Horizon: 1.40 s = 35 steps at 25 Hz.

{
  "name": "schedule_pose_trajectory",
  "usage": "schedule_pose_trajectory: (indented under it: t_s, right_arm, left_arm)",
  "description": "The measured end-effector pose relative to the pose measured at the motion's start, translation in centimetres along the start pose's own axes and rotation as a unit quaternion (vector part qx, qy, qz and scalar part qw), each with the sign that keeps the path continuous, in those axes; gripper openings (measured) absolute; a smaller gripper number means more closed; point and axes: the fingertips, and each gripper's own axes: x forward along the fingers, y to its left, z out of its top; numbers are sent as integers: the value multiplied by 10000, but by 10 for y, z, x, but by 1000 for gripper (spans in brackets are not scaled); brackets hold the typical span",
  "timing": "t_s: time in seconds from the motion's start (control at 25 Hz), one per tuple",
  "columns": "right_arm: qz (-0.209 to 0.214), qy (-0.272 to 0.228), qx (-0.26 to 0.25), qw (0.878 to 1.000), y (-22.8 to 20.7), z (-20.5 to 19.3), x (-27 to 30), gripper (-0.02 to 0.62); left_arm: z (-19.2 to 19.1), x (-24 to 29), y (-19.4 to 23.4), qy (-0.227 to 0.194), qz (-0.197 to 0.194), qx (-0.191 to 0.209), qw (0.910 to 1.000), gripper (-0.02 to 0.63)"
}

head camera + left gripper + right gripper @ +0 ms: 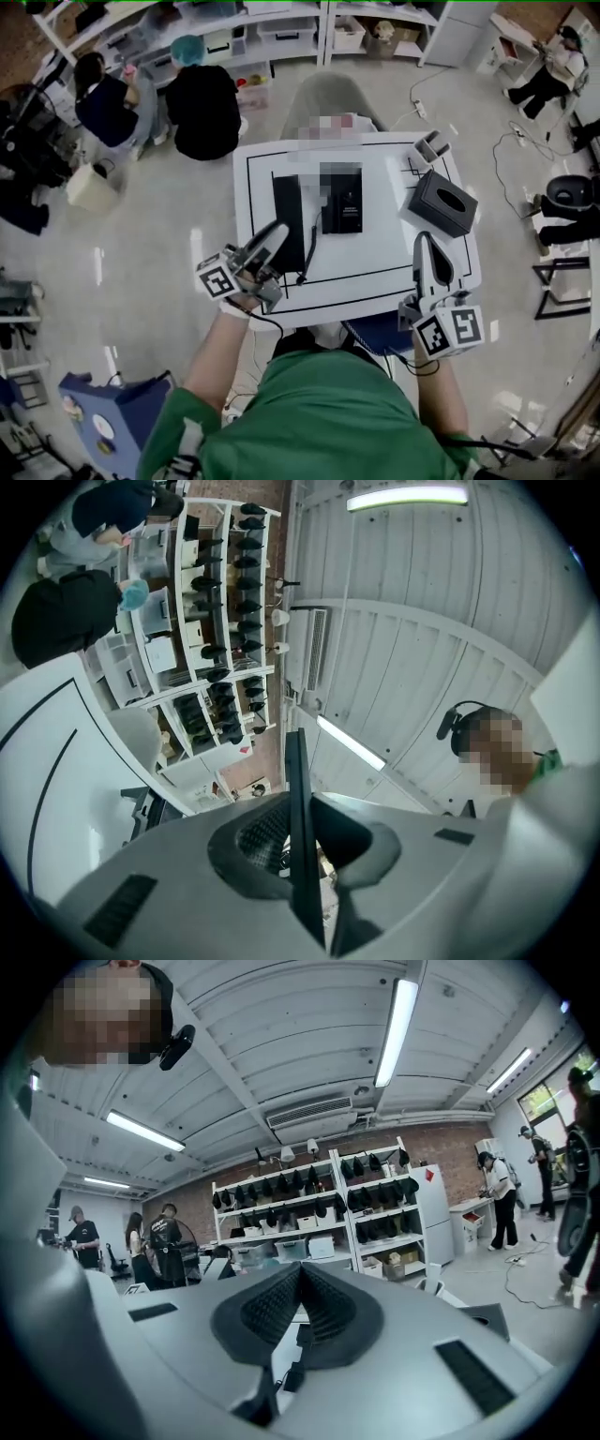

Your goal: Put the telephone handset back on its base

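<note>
Handset (289,223) beside base (342,202), base's far end obscured, left claw (278,230) and right claw (422,240) closed, empty

White table (384,253) with black outline markings. Dark tissue box (442,202) sits on its right side, and a small grey holder (430,146) at the far-right corner (contents unclear). Grey chair (328,98) is behind the table. Shelves (281,23) line the far wall, with two people (202,103) crouched beside them.
</note>
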Motion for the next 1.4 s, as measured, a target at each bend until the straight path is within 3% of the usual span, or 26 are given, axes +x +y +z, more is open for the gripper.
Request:
schedule_pose_trajectory:
  t_s: [0.24,0.52,0.72,1.12,1.4]
  right_arm:
    - [-512,134,-41,9986,-9,-7,-13,23]
    - [-972,233,-108,9949,-21,-9,-29,23]
    - [-1241,323,-106,9917,-32,-11,-40,23]
    - [-1332,494,-52,9898,-43,-20,-39,23]
    - [-1344,576,-7,9892,-50,-23,-39,23]
  left_arm:
    - [-19,7,59,302,216,-567,9977,84]
    - [-42,21,115,620,386,-834,9938,84]
    - [-58,29,155,614,629,-1118,9898,84]
    - [-86,43,212,644,1119,-1478,9806,84]
    - [-100,51,227,695,1402,-1629,9741,84]
